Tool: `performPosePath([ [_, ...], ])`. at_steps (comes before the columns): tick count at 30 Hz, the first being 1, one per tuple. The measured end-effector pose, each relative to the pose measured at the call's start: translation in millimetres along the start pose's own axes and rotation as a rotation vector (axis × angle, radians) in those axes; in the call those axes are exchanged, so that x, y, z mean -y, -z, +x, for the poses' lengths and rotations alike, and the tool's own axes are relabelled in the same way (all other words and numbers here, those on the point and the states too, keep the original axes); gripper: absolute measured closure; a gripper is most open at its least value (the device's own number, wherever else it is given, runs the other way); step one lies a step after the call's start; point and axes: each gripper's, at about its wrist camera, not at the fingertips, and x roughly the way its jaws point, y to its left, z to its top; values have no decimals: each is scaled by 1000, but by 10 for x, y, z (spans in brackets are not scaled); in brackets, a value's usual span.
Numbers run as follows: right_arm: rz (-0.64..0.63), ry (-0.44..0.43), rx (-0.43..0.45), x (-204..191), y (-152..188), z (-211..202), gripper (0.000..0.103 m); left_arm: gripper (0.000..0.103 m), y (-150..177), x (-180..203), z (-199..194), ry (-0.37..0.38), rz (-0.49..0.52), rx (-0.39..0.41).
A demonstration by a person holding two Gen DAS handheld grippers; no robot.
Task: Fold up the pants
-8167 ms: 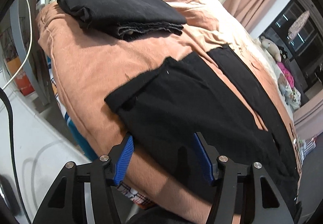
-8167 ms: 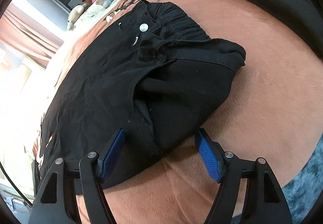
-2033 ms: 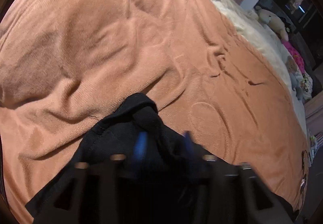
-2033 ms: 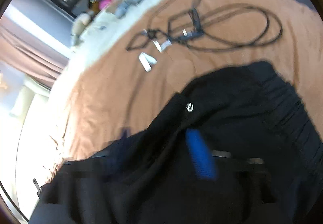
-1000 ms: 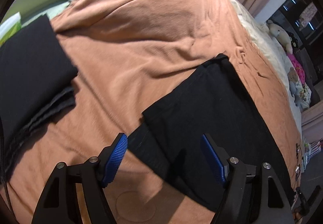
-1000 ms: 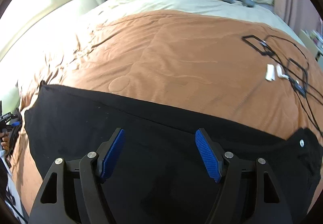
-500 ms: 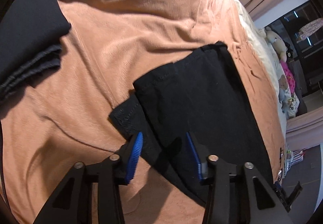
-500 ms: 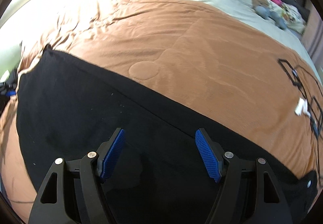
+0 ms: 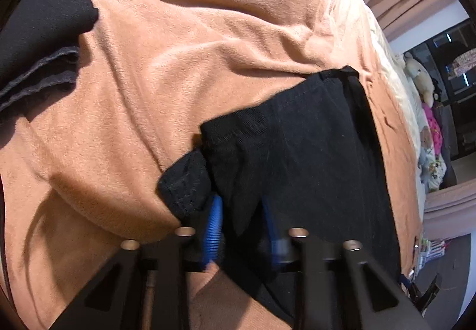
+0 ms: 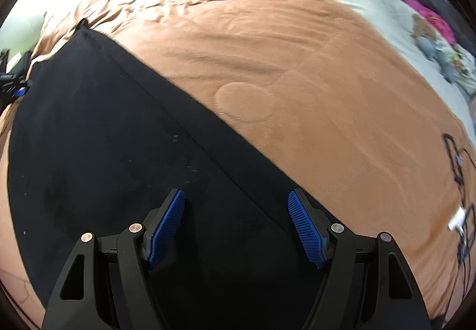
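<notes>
The black pants (image 9: 312, 151) lie flat on the brown blanket (image 9: 208, 32) covering the bed, stretched lengthwise along the blanket's near edge. The left hand-held gripper (image 9: 242, 223) has its blue pads (image 9: 214, 226) drawn close together, clamped on the hem end of the pants, where one leg's cuff bunches beside the fingers. The right hand-held gripper (image 10: 236, 220) hovers over the middle of the pants (image 10: 104, 151) with its pads (image 10: 306, 228) wide apart, gripping nothing. A stack of folded dark clothes (image 9: 38, 32) sits at the blanket's far left corner. Black cables (image 10: 458, 181) lie near the blanket's right edge
</notes>
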Motion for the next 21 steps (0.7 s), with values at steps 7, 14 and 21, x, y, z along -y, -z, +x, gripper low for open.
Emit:
performPosePath([
  [7,-110,25,-95,-132,-43,266,68,101,34,-83,-186,20,-17,39],
  [14,-122,125,-71,-298,-130,252,103,101,24,-109,-280,25,-16,54],
  [21,-87,214,34,-339,-338,82,103,101,44,-17,-292,9,20,53],
])
